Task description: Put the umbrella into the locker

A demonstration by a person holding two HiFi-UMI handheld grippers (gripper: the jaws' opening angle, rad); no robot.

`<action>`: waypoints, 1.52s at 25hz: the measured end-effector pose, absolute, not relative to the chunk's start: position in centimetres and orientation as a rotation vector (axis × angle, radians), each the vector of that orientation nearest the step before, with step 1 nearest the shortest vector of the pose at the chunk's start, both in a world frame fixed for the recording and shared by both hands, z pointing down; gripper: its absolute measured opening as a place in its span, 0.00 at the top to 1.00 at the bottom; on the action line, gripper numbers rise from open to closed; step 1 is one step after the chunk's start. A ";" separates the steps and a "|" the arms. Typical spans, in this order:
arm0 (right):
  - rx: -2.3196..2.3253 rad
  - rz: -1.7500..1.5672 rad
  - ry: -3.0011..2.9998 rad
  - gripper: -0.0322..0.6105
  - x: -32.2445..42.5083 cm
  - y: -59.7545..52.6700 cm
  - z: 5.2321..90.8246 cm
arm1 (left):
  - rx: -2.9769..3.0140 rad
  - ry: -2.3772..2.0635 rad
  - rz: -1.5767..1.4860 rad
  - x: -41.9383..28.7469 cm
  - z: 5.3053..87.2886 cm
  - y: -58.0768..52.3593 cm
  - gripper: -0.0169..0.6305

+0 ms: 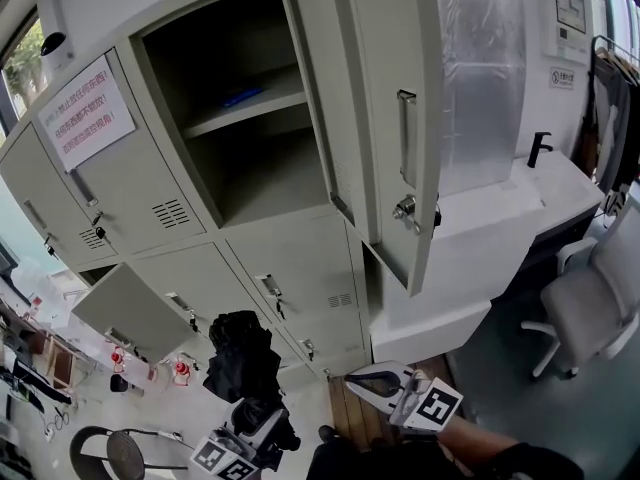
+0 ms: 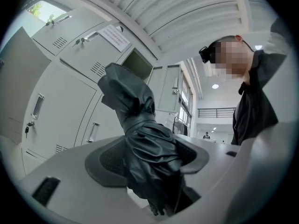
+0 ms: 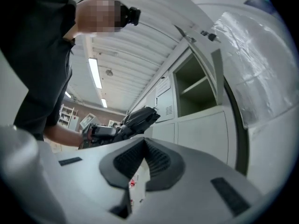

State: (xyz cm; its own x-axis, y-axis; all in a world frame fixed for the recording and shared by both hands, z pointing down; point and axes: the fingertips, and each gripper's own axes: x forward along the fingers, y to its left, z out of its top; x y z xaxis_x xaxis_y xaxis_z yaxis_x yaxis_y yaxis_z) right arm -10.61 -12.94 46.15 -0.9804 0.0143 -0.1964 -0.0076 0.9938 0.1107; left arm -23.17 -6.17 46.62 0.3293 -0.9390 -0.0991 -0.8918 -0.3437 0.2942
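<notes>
nearest, at the bottom edge: left gripper [image 1: 252, 420], jaws clamped on the umbrella [image 1: 240, 356], pads sunk into the folded, strapped black canopy. held upright, free end pointing up at the locker [image 1: 300, 258], well below the open compartment [image 1: 262, 173] and not yet near its mouth.

to do the carry well: lift high first, then tip the bundle forward and feed it in end-first, under the shelf [image 1: 250, 110]. keep left of the swung-out door [image 1: 385, 118] and clear of its handle [image 1: 407, 138], both jutting toward the person. probably soft and a little slippery in the grip, so hold the squeeze firm and move without jerks. some risk of loose folds catching on the compartment's lip. lay it flat on the compartment floor before letting go, deep enough to clear the door.

pose: left gripper low and close to the body, aimed up and slightly forward at the locker front. right gripper [image 1: 385, 380] just beside it to the right, equally low, jaws together at the tips with nothing between, tilted up toward the door. free, by the look of it, to steady that door if needed. dark sleeve [image 1: 520, 460] trailing behind it.

further out: a second door [image 1: 130, 310] hanging open low on the left, a notice [image 1: 88, 118] on an upper door, a white chair [image 1: 590, 308] off to the right.
</notes>
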 end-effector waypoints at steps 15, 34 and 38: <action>-0.023 0.198 2.947 0.93 -10.9 -15.5 44.0 | 2.434 -1.584 -0.243 -24.9 40.2 -13.4 0.52; -0.074 0.174 2.906 0.93 -11.2 -16.9 42.9 | 2.490 -1.624 -0.088 -26.7 29.5 -20.9 0.52; -0.101 0.174 2.891 0.93 -11.1 -17.1 42.5 | 2.508 -1.610 -0.034 -26.9 27.7 -22.8 0.52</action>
